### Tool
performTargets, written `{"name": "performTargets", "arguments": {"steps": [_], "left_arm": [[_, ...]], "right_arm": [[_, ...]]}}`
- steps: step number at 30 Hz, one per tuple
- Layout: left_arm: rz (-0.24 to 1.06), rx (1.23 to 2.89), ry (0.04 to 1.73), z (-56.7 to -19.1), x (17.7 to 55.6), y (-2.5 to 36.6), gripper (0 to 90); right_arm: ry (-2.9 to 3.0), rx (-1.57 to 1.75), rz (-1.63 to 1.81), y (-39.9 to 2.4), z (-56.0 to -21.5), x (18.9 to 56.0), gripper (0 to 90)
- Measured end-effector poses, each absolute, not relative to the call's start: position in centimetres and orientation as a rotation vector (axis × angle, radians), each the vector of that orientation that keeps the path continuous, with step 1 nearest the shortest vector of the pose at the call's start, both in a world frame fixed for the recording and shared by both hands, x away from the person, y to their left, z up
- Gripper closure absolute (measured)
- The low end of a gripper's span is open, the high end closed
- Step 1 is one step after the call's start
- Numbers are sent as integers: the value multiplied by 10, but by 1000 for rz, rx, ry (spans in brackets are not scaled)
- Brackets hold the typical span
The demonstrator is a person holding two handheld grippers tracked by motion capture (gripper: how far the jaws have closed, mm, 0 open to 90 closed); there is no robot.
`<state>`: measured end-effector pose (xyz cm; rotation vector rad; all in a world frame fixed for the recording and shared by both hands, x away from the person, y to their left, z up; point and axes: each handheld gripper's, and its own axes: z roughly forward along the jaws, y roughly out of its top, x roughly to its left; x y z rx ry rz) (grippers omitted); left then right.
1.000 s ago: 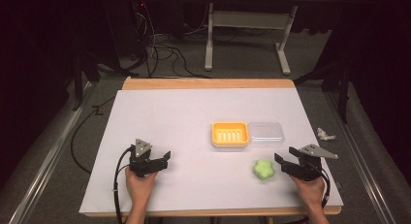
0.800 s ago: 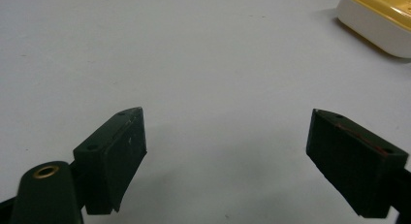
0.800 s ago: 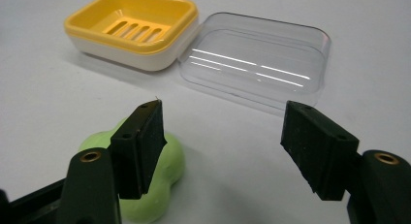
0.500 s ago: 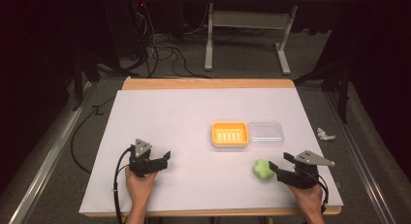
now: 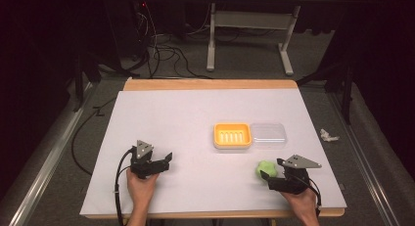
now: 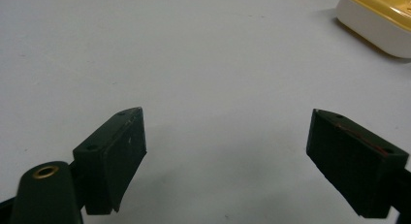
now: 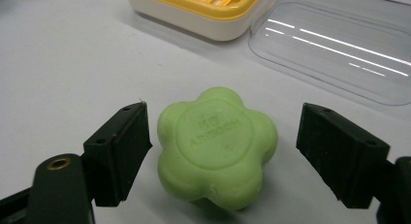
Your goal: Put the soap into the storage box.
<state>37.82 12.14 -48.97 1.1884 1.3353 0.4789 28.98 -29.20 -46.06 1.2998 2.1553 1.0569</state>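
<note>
Your right gripper (image 7: 220, 156) is just spreading its jaws wide around the green soap (image 7: 217, 145), not yet pinching; you are setting up the grab; your left gripper (image 6: 228, 161) is gaping, holding nothing.

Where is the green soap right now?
The green soap lies on the white table near its front right, between the open jaws of the right gripper, just in front of the yellow soap dish.
</note>
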Motion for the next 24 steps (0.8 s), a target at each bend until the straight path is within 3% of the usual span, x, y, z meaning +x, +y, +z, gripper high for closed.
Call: {"name": "performTargets", "arguments": {"steps": [15,24], "left_arm": [[477,1189,1336,-490,378,121,147],[479,1188,1333,-490,378,121,147]], "right_arm": [[2213,1277,958,-278,-470,296,185],[2239,1281,897,-277,-478,300,254]]}}
